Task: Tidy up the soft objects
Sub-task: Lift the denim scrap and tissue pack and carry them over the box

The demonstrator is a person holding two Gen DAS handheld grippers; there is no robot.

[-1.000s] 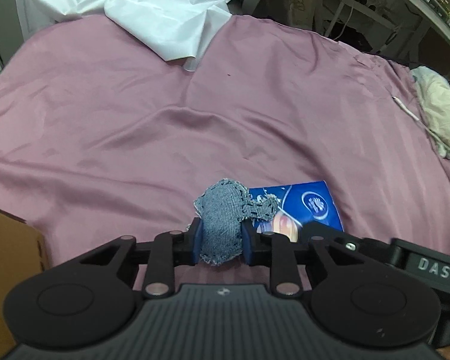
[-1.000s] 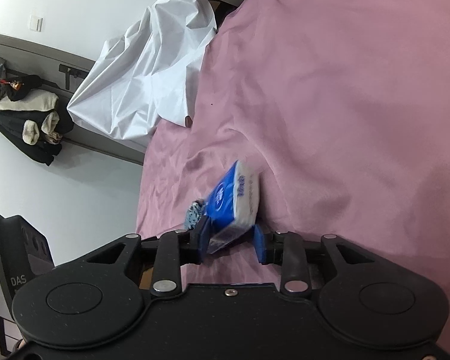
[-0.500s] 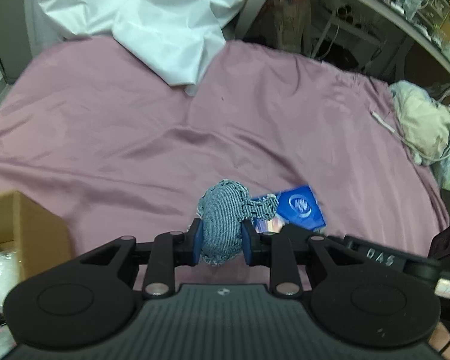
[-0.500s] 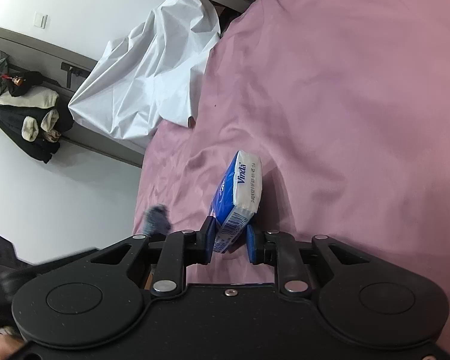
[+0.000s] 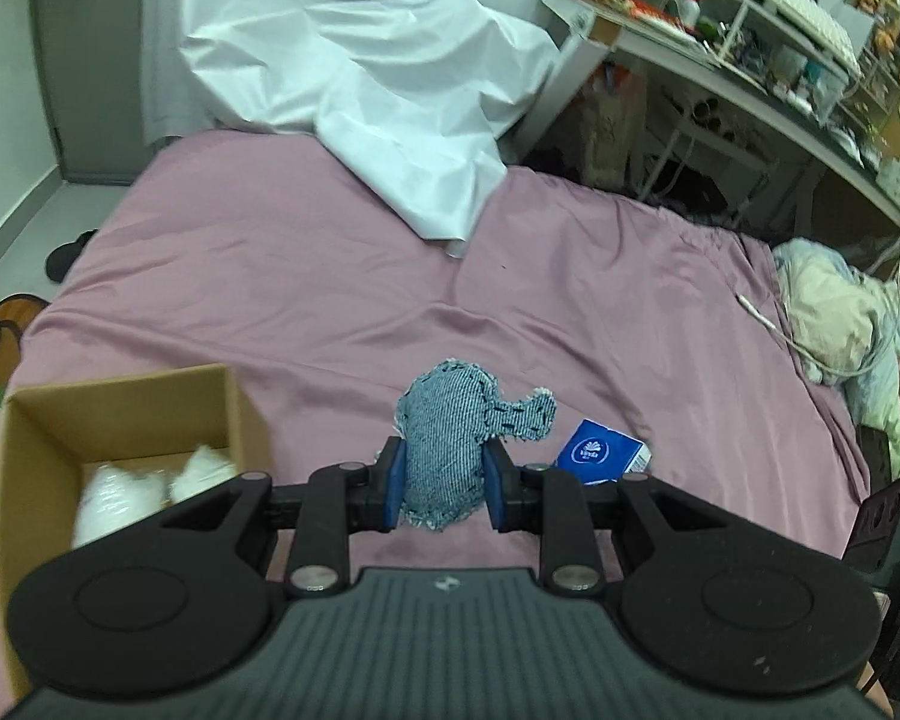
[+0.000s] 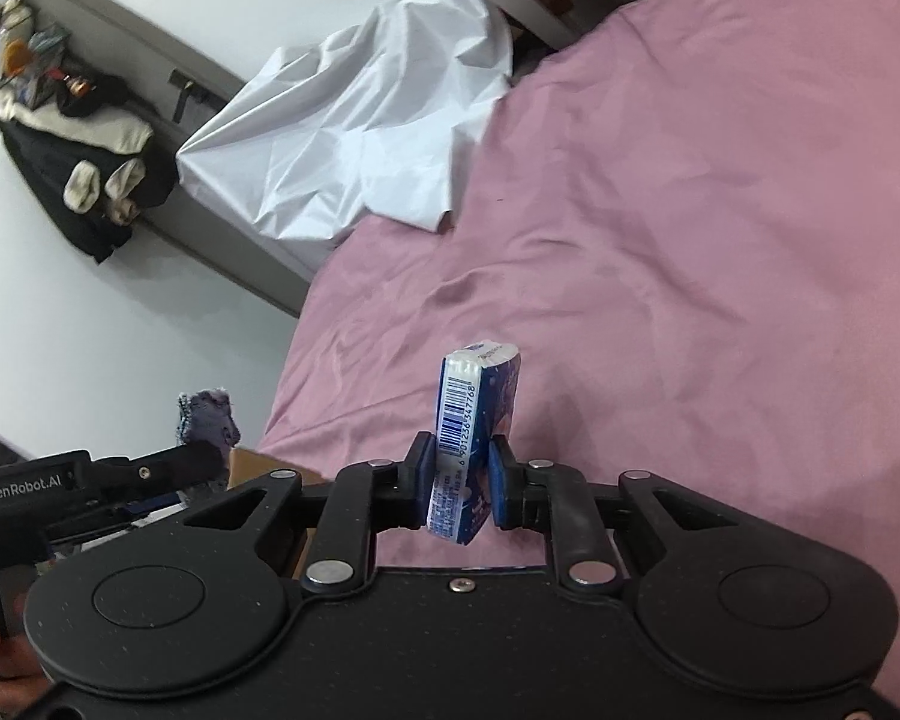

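Denim toy (image 5: 447, 450) sits pinched at its lower body between the blue pads of the left gripper (image 5: 441, 489), held above the pink bedsheet (image 5: 270, 288). Small stuffed shape with frayed edges; judged very light, soft and compressible, so a mid-body pinch suits it and a thin flap would likely slip. Cardboard box (image 5: 120, 402) lies just left of the fingers, white soft items inside.

Right wrist view: right gripper (image 6: 462, 489) is closed on the lower half of a blue tissue pack (image 6: 471, 438), which stands upright, barcode edge toward the camera, clear of the sheet. Judged light, squashy, with a slick wrapper; gripping the broad faces, as here, looks safest. Left gripper and toy are visible at far left.
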